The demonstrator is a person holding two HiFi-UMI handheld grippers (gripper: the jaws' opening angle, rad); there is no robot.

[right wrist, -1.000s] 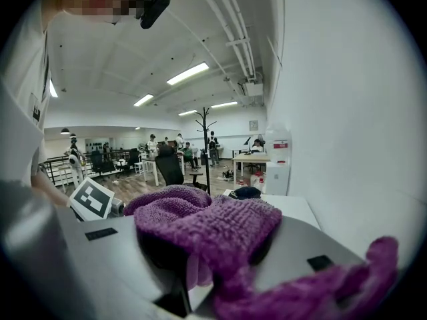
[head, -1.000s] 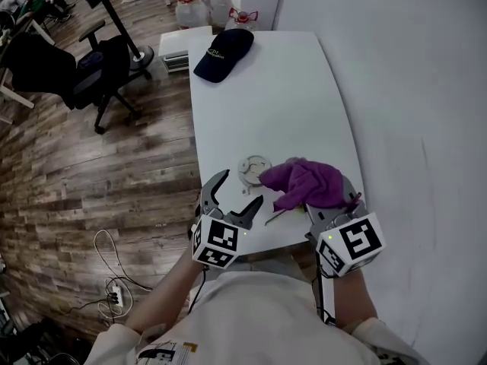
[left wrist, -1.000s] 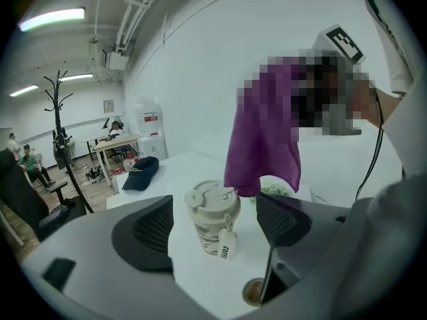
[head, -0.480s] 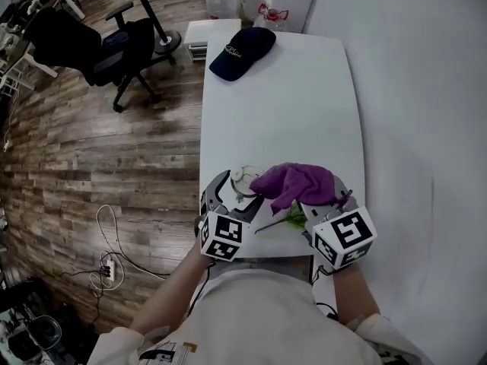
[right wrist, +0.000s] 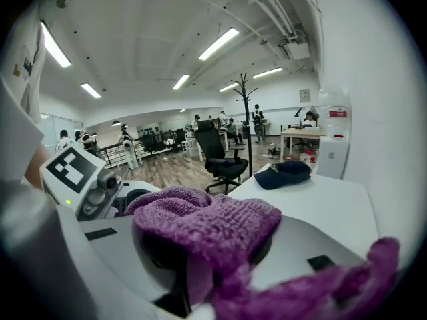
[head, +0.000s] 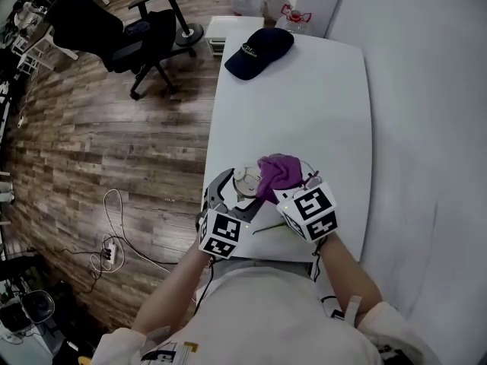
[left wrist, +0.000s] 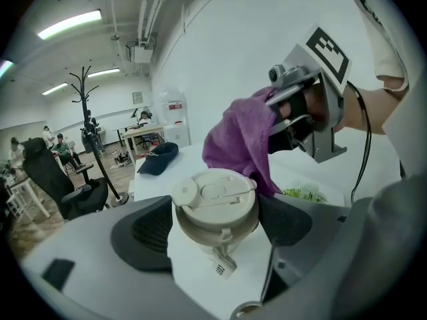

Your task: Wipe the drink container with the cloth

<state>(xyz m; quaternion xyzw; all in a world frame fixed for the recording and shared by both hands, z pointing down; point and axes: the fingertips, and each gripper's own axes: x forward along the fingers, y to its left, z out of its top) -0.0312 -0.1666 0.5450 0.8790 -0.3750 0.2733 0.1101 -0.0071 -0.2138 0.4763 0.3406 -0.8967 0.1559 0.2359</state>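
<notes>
The drink container [head: 246, 179], a white cup with a beige flip lid [left wrist: 215, 193], stands near the table's front edge. My left gripper [head: 237, 193] is shut on it, one pad against each side of the cup [left wrist: 215, 227]. My right gripper [head: 283, 181] is shut on a bunched purple cloth [head: 278, 170] and holds it against the container's right side, by the lid. In the left gripper view the cloth [left wrist: 240, 139] hangs just behind the lid. In the right gripper view the cloth [right wrist: 210, 229] covers the right gripper [right wrist: 207, 249], so its jaws are mostly hidden.
A navy cap [head: 262, 50] lies at the far end of the white table [head: 304, 120]. Something green [head: 294, 220] and a thin stick lie beneath my right gripper. To the left are wooden floor, an office chair [head: 114, 33] and a cable [head: 114, 234]. A white wall is on the right.
My right gripper has carried the cloth leftwards, from beside the container up against its lid. My left gripper has stayed around the container. The head view has shifted.
</notes>
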